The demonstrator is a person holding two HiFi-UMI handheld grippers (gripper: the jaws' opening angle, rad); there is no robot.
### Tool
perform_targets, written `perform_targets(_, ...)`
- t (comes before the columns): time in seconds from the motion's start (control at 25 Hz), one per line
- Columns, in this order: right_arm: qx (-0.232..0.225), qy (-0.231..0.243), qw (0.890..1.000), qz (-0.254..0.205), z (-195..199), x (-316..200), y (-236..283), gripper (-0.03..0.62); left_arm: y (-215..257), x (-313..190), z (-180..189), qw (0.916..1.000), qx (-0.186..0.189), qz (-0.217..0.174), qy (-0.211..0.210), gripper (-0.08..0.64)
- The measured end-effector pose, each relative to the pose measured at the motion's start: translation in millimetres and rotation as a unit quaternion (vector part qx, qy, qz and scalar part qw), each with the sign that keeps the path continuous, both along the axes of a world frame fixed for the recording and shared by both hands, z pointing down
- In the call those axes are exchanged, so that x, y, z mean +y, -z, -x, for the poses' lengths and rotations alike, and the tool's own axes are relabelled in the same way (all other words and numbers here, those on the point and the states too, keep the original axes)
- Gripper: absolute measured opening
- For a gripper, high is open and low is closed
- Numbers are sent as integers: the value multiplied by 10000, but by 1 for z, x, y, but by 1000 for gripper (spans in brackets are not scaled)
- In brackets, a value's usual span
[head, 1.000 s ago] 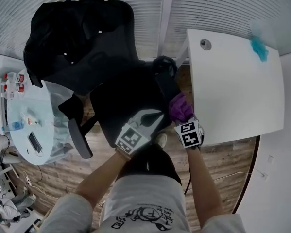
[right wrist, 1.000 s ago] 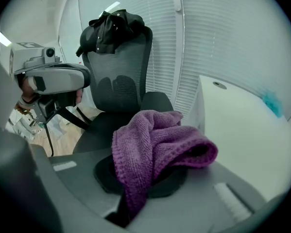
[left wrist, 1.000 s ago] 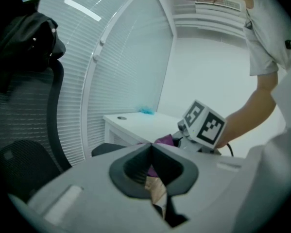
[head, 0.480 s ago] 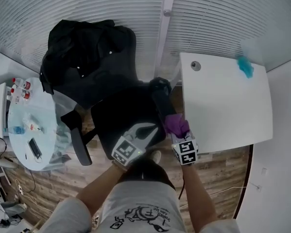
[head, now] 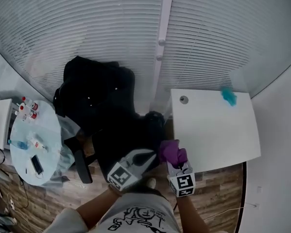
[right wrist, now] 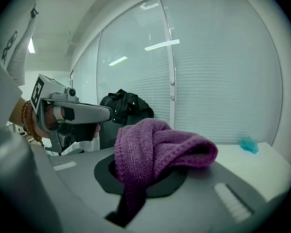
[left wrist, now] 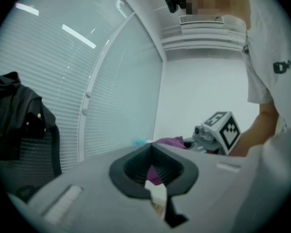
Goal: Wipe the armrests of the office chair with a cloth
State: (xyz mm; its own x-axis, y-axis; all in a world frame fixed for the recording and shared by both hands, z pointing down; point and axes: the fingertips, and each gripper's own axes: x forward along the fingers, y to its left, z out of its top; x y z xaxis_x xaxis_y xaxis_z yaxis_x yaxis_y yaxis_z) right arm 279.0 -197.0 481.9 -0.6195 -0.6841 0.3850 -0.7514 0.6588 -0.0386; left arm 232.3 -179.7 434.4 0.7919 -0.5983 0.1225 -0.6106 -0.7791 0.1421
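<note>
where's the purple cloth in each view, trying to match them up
Head view: purple cloth low centre, held by the right gripper near the white desk.
Left gripper view: cloth centre, just beyond the jaws.
Right gripper view: cloth centre, bunched and clamped in the jaws.
Shared landmark: the black jacket draped over the chair back.

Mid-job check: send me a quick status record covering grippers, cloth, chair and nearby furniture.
left gripper: shut, empty, over the chair's seat
right gripper: shut on the purple cloth, at the seat's right edge
office chair: black, with a black jacket draped on its backrest
wiping contact: cannot tell
white desk: right of the chair, with a teal item near its far edge
</note>
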Motion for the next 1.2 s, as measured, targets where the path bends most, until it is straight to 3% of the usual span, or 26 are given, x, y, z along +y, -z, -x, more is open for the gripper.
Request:
perform_targets(0.36, -265, -136, 9971, -706, -2, 35, 121, 29, 101, 27, -3, 9980, 265, -543, 208, 0)
perform_targets(0.6, -415, -28, 9960, -793, -3, 36, 136, 29, 114, 29, -1, 9973, 243, -588, 367, 0)
perform_targets(0.96, -528, 749, 9926, -793, 28, 53, 142, 29, 121, 52, 26, 9921, 162, -635, 1067, 0)
perform_targets(1.2, -624, 1484, 9832, -855, 81, 78, 138, 29, 108, 82, 70, 9831, 186, -619, 1714, 0)
